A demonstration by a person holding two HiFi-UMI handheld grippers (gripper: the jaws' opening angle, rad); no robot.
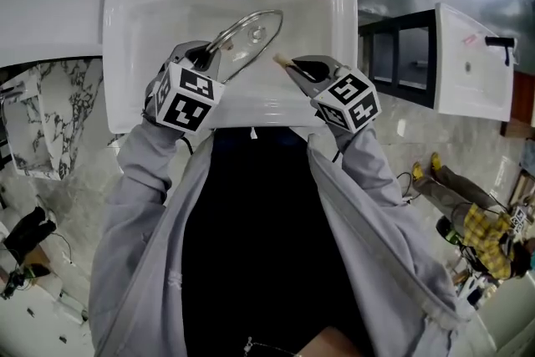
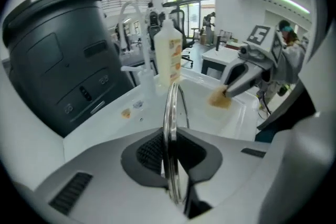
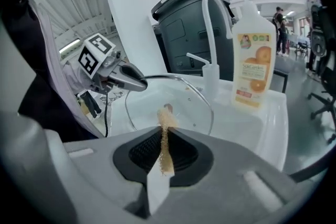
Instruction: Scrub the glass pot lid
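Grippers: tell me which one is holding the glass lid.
The left gripper: its jaws clamp the rim of the glass lid. The right gripper pinches a tan scrub pad instead.

Right gripper [image 3: 164, 157]: jaws closed on thin tan scouring pad [image 3: 167, 120]
Left gripper [image 3: 139, 84]: clamps left rim of round metal-rimmed glass lid [image 3: 173, 98]
Lid: held over white sink basin [image 3: 273, 131]

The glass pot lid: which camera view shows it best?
The head view: the glass pot lid shows its round rim and knob over the sink, one edge in the left gripper. The left gripper view shows only its rim edge-on between the jaws. The right gripper view shows a faint see-through outline.
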